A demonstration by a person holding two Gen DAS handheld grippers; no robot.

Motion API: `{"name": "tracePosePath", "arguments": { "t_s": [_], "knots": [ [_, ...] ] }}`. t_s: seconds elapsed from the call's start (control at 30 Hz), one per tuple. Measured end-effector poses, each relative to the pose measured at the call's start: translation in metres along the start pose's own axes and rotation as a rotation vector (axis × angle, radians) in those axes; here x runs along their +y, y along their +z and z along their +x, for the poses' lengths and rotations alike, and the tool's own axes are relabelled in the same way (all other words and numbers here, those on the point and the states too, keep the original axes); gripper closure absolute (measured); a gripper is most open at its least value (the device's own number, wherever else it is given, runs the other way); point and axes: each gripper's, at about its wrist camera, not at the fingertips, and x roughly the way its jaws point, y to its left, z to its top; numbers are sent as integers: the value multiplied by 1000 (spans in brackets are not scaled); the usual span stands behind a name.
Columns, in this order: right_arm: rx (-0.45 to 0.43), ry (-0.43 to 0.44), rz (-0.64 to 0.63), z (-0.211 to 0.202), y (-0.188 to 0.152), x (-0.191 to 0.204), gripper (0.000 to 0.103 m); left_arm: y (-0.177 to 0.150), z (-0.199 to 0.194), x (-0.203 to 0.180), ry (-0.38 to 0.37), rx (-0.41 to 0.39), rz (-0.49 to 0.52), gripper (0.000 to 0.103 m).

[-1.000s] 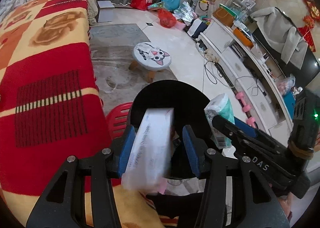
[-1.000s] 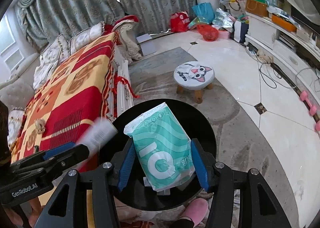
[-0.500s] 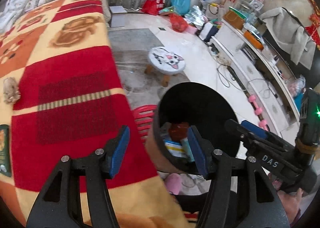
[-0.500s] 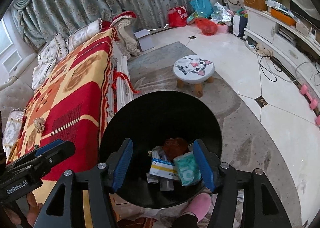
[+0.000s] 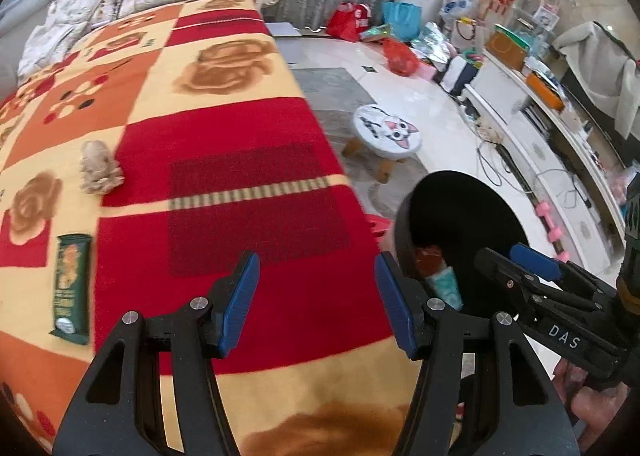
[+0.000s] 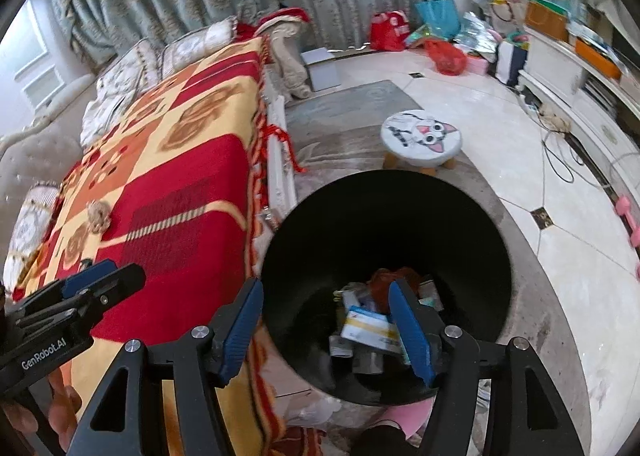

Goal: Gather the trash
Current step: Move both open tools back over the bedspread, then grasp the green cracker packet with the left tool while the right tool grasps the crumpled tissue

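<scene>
Blanket-covered bed, bin beside it, both claws spread and empty.
Left claw (image 5: 316, 298) hangs over the blanket (image 5: 248, 160); right claw (image 6: 326, 326) over the bin (image 6: 384, 200). Left behind: a green wrapper (image 5: 71, 290), likely light and crinkly, best pinched across its narrow width, and a crumpled wad (image 5: 99, 173), soft anywhere.

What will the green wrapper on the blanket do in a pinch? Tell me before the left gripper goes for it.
The green wrapper lies flat and thin on the blanket, so it is probably light and floppy, and may buckle between the pads. Its printed film looks glossy, so it could slip. The soft blanket may bunch into the open left gripper with it.
</scene>
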Motion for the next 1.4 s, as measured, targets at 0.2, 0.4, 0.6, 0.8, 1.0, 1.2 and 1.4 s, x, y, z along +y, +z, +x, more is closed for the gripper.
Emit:
{"name": "tracePosePath", "arguments": {
  "t_s": [0.2,0.4,0.6,0.8,1.0,1.2,1.4],
  "knots": [
    [21,42,-46,10,-2,34,39,-6,-9,34,45,1,-44,44],
    [41,84,-121,18,-7,74,36,-18,-16,82,105,14,-106,44],
    [59,120,-179,26,-10,107,36,-29,-23,133,209,8,-169,44],
    [77,147,-221,33,-12,134,35,-35,-13,179,287,35,-222,44],
    [92,157,-263,41,-12,156,35,-33,5,190,252,58,-247,41],
    [99,166,-290,51,-8,173,35,-27,5,190,233,40,-250,43],
    [107,182,-321,61,-4,193,35,-28,-2,197,241,38,-240,64]
  ]
}}
